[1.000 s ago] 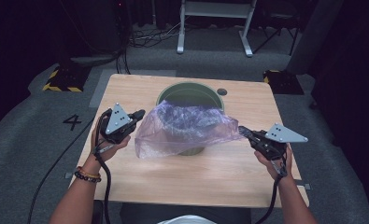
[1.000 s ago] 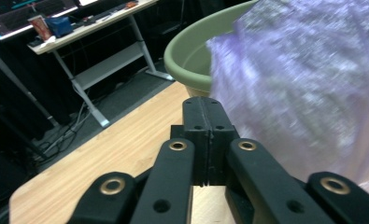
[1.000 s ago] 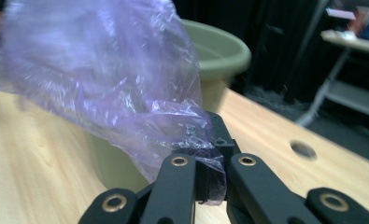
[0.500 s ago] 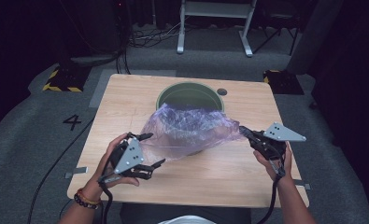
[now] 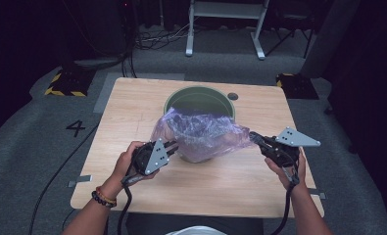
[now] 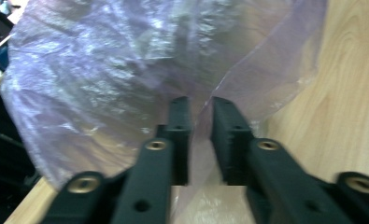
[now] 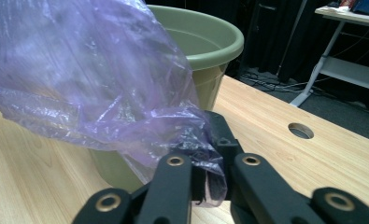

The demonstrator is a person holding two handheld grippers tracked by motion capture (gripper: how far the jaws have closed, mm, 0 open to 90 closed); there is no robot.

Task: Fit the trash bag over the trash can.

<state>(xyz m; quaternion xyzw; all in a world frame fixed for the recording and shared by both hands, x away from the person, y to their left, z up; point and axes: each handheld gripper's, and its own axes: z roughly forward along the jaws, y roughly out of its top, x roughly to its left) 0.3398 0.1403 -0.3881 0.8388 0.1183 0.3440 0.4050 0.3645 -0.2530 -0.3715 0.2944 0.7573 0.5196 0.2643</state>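
Between R jaws: bag (image 7: pixel 102 88) edge.

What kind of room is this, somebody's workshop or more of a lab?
Probably a lab or recording studio: a bare light wooden table stands on grey carpet with a painted number 4, black-and-yellow hazard-striped floor blocks flank it, and loose cables lie by a white metal frame behind.

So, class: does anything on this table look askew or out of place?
Yes. The purple plastic bag isn't lining the green bin; it hangs crumpled over the near rim, bunched in the right tongs, its edge between the left tongs.
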